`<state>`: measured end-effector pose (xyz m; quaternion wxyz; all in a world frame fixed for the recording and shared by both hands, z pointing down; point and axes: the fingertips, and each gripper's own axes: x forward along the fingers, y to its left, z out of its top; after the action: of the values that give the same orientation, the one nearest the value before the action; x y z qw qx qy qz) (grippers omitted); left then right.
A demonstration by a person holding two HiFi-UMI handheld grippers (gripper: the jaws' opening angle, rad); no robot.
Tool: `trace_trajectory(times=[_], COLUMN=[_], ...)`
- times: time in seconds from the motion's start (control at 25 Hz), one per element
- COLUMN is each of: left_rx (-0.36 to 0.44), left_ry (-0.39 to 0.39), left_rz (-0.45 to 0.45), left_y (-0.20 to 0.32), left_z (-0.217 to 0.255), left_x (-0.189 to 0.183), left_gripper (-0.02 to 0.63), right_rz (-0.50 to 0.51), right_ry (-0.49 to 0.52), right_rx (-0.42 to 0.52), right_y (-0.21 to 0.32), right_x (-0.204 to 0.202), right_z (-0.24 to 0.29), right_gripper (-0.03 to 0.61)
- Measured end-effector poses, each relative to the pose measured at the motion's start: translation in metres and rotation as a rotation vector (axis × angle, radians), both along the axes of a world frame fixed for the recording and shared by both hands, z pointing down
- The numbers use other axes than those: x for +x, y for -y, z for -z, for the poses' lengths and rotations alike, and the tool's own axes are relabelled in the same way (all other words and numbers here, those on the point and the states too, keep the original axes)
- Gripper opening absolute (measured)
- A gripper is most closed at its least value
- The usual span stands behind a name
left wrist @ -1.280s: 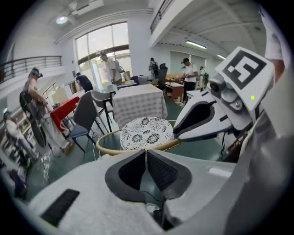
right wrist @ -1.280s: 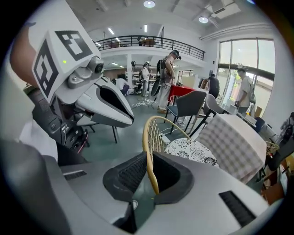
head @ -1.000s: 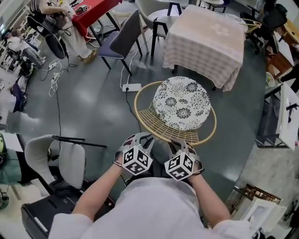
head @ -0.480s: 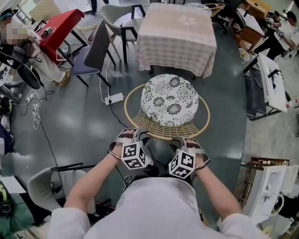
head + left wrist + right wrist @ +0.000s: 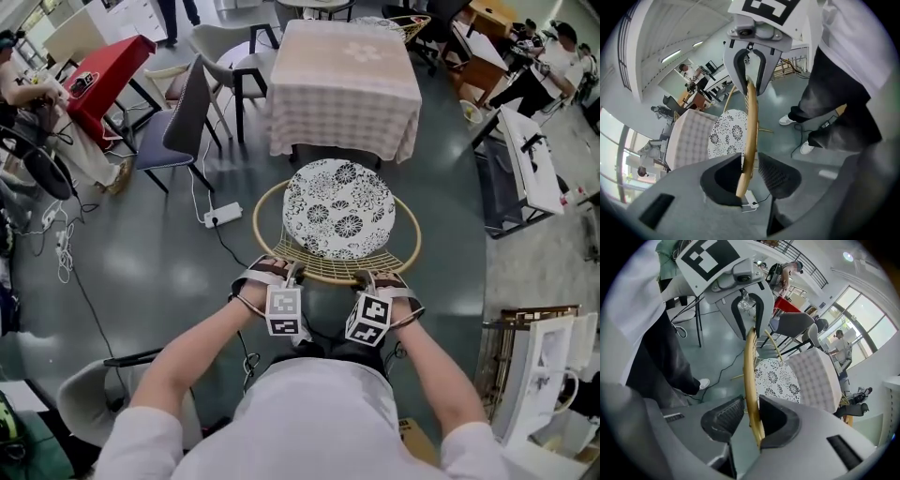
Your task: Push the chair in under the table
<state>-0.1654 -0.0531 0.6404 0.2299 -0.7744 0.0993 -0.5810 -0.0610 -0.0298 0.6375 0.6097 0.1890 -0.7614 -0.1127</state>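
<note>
Between jaws of L tool & R tool: chair rim; both closing, not yet clamped; tabletop ahead.

chair frame: golden wicker | cushion: black-white floral | tablecloth: beige checked

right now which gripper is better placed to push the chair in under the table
Right, narrowly. Both straddle the chair's rim, jaws closing. On the right gripper the rim leans on one pad with a small gap; on the left gripper the gap is wider. The table lies ahead.
</note>
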Motion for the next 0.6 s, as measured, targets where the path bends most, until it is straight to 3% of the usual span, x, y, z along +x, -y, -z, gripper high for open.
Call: trace_trajectory(times=[0.04,0.24,0.6], left_rx=[-0.012,-0.107,-0.116], left_ry=[0.006,0.057,0.081], left_rz=[0.003,-0.009,0.009], left_y=[0.001,0.002,0.015], left_z=[-0.001,-0.006,-0.009], left_x=[0.000,0.000,-0.003], left_gripper=[0.093,0.086,0.086], right_rz=[0.001,0.024,-0.046], right_ry=[-0.009,-0.077,-0.083], right_rx=[-0.004,-0.032,-0.037], right_y=[0.001,0.001,0.014], right_x=[0.000,-0.004,-0.007], right_z=[-0.002,-0.005,-0.005], right_gripper=[0.089,0.074,0.074])
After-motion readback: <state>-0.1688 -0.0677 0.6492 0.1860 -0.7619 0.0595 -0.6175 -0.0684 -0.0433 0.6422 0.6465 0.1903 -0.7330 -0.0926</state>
